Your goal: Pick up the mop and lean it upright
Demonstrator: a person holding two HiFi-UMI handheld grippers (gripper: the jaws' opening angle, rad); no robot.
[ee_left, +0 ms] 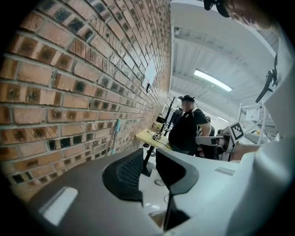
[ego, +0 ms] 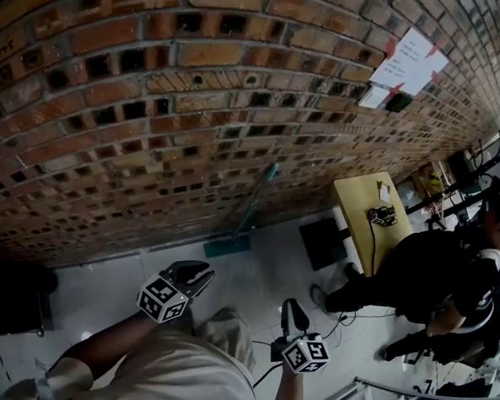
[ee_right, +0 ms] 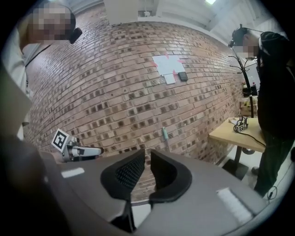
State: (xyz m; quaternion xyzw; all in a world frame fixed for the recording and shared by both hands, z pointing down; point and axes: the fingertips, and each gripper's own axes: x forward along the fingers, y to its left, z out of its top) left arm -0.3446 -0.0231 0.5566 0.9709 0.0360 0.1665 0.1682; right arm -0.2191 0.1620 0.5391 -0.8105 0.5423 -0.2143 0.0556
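The left tool (ego: 205,274) and right tool (ego: 292,307) each have jaws a little apart, gripping nothing, both held above the pale floor (ego: 263,274). Beyond them the mop (ego: 254,205) leans upright against the brick wall (ego: 143,117) — its head on the floor.

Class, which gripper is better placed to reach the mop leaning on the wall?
Left. In the head view the left gripper sits nearer the mop than the right gripper.

Mop (ego: 252,210) leans vs brick wall (ego: 143,117), table (ego: 360,198) to its R, person (ego: 432,281) R of table.
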